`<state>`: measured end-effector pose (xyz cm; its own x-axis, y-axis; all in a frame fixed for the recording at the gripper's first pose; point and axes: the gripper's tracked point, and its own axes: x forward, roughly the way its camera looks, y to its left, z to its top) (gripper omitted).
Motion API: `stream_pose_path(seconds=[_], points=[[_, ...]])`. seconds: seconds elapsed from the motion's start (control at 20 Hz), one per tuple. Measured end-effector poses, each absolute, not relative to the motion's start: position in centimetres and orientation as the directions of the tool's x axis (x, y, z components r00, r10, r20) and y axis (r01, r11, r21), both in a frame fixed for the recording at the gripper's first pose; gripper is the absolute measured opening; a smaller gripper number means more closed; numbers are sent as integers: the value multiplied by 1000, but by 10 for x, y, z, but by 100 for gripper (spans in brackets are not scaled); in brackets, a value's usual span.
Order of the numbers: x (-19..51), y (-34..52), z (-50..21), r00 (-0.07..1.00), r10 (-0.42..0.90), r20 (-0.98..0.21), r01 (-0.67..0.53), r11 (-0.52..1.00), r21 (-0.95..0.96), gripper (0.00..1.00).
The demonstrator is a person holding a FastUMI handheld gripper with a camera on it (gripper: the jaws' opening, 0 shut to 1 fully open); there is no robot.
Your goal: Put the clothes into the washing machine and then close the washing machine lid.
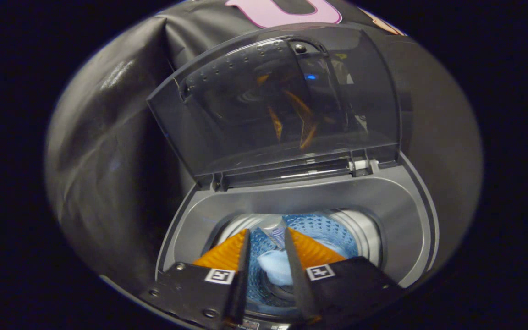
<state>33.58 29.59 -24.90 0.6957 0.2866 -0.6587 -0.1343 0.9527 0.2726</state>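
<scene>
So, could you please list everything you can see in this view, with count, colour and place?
Washer: one, grey top, open, beyond and below the tongs.
Lid: one, dark see-through, raised upright at the washer's back.
Drum: one, blue perforated wall with a metal rim, down inside the washer.
Cloth: one, pale blue-white, lying in the drum, seen between the fingers.
Booth wall: one, black fabric, behind and beside the washer.
Tongs: one pair, open over the drum mouth, fingers apart, holding nothing.
</scene>
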Motion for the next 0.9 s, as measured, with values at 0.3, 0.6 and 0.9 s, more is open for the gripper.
stream_pose_path(seconds=[0.3,0.6,0.9], points=[[336,280,-224,714,180,-677,-25,972,232,89],[345,291,-194,758,124,-641,-80,992,98,98],[371,322,-126,820,151,-552,-119,988,95,97]])
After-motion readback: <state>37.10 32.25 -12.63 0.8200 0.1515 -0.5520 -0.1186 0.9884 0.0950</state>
